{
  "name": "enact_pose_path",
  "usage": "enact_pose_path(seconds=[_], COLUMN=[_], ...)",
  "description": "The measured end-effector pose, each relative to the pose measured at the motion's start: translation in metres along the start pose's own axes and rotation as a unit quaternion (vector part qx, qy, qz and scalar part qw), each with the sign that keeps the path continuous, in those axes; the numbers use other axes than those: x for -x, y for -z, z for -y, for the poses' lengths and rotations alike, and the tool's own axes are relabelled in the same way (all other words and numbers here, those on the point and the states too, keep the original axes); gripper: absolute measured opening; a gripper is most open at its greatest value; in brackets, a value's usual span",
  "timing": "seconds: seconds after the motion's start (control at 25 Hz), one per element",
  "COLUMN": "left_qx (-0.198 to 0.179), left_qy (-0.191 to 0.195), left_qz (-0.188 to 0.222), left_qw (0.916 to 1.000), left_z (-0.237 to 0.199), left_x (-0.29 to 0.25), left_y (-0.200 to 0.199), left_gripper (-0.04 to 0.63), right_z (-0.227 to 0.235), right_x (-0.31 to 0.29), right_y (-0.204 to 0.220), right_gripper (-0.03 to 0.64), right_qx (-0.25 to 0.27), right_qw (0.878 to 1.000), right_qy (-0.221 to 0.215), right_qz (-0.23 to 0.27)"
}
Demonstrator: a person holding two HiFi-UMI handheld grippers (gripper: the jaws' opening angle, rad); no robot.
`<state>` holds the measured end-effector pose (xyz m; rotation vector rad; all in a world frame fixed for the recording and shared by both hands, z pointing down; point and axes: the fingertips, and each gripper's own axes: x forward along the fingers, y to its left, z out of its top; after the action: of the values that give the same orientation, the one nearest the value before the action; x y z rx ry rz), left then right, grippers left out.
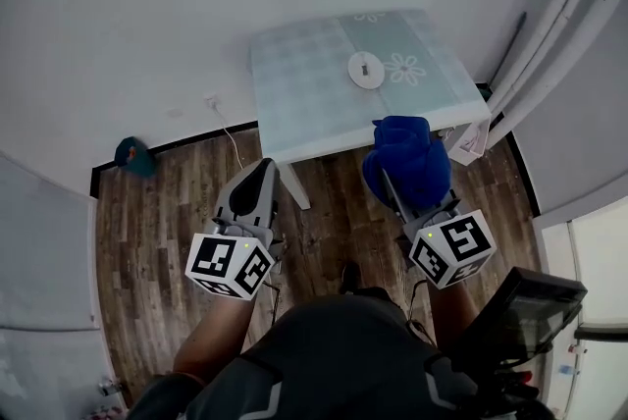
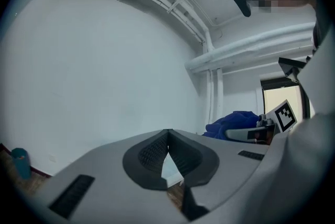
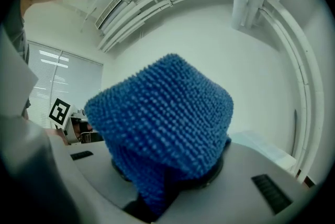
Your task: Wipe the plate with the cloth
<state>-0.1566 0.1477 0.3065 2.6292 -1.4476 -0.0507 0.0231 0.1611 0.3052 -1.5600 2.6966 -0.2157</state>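
The right tongs are clamped on a blue knobbly microfibre cloth. In the right gripper view the cloth bulges up out of the jaws and hides their tips. The left tongs are closed and hold nothing. In the left gripper view their dark pads meet at the top, with only a small slit below them.

Both tongs point level toward the bench, side by side and apart. The left tongs sit just short of the bench's near edge, while the cloth overlaps that edge near its right end. The cloth is well apart from the plate.

The plate is small, round and white, with a small dark mark at its centre. It lies flat toward the far right part of the bench, just beside a white flower pattern on the pale blue-green top.

Each of the tongs ends in a marker cube, held over a brown wooden floor. A teal object lies on that floor against the white wall to the left. A white cable runs down the wall beside the bench. White pipes run along the wall on the right.
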Motion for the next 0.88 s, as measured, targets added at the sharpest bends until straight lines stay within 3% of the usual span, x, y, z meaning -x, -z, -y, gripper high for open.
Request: enact_pose_path(seconds=[0.16, 0.4, 0.88], left_qx=[0.000, -0.007, 0.017], left_qy=[-0.005, -0.001, 0.038], left_qz=[-0.016, -0.041, -0.047], left_qw=[0.9999, 0.9992, 0.9980], left_z=[0.005, -0.001, -0.061], left_x=[-0.037, -0.076, -0.171], left_y=[0.001, 0.009, 0.011], left_gripper=[0.009, 0.009, 0.009], right_z=[0.032, 0.058, 0.098], right_x=[-0.015, -0.041, -0.134], right_y=[-0.001, 0.004, -0.001], right_gripper=[0.100, 0.100, 0.100], right_qx=[0.009, -0.018, -0.003], right_qw=[1.000, 1.000, 1.000], right_qy=[-0.005, -0.007, 0.022], right_qz=[-0.005, 0.000, -0.021])
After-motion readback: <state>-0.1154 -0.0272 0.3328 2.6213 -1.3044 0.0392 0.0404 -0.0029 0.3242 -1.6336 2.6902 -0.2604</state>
